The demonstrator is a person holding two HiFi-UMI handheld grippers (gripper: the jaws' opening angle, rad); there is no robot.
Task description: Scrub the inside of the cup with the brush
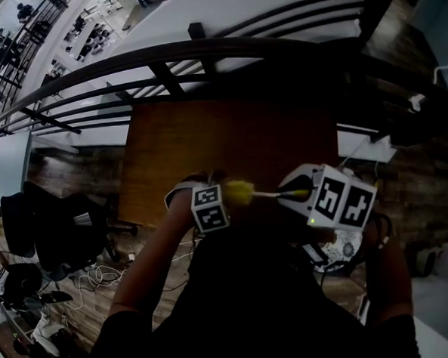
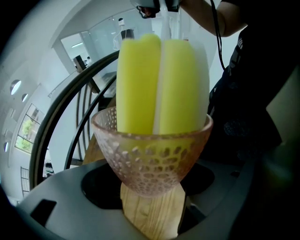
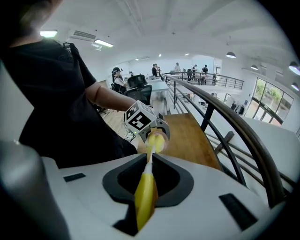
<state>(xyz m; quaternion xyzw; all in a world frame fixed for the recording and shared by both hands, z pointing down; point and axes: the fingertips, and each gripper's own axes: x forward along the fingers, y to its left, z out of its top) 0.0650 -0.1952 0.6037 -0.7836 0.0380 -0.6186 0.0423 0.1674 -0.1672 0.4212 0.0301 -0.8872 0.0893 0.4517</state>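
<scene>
In the left gripper view a pinkish, dimpled translucent cup (image 2: 151,157) fills the middle, and my left gripper (image 2: 150,194) is shut on it, holding it over the wooden table. The brush's yellow sponge head (image 2: 157,82) stands inside the cup and rises well above its rim. My right gripper (image 3: 146,185) is shut on the brush's yellow handle (image 3: 146,194), whose white stem runs forward to the sponge head (image 3: 155,141). In the head view the left gripper (image 1: 210,207) and right gripper (image 1: 335,196) face each other, with the sponge head (image 1: 240,190) between them.
A brown wooden table (image 1: 229,136) lies beyond the grippers, with a dark curved railing (image 1: 164,72) behind it. Dark office chairs (image 1: 52,223) and cables stand on the floor at the left. The person's dark torso fills the lower head view.
</scene>
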